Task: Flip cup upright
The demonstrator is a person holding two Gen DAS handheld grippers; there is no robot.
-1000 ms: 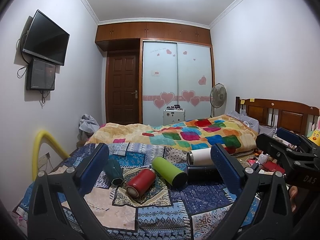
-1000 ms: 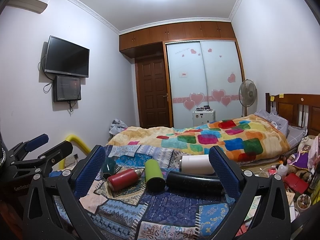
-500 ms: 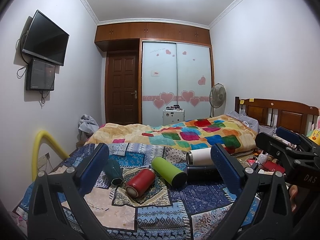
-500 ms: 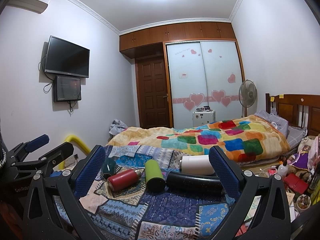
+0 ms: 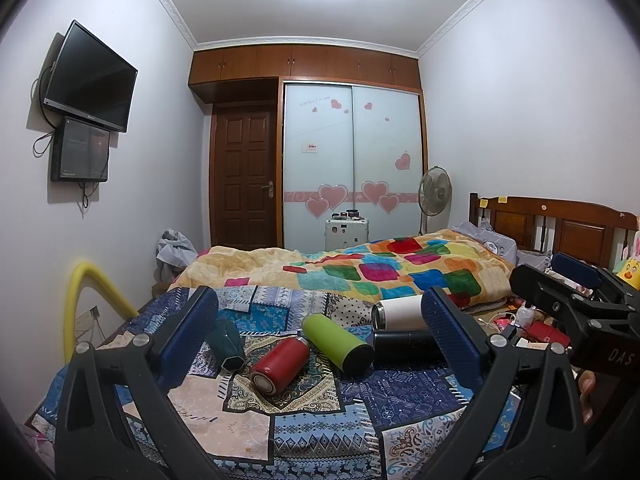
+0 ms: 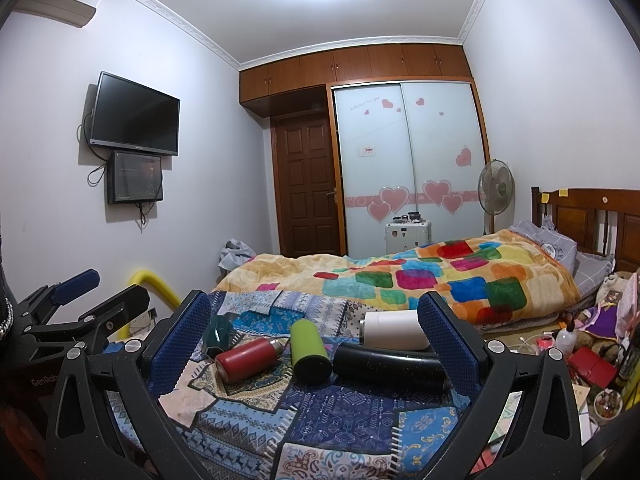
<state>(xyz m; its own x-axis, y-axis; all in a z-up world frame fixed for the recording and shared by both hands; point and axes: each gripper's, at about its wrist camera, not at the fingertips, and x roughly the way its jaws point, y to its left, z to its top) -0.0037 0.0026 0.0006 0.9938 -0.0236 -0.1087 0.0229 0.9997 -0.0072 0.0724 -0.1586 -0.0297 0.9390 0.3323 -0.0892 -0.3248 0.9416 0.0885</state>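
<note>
Five cups lie on their sides on the patchwork cloth (image 5: 332, 436): teal cup (image 5: 228, 346), red cup (image 5: 278, 366), green cup (image 5: 338, 342), black cup (image 5: 404, 348), white cup (image 5: 398, 316). Red and green sit close together; black lies just in front of white. The left gripper (image 5: 320, 336) and right gripper (image 6: 314, 334) both hover near the cloth's near edge, jaws spread wide, holding nothing. Bare cloth lies between grippers and cups. A quilt (image 5: 400, 268) borders the far edge.
</note>
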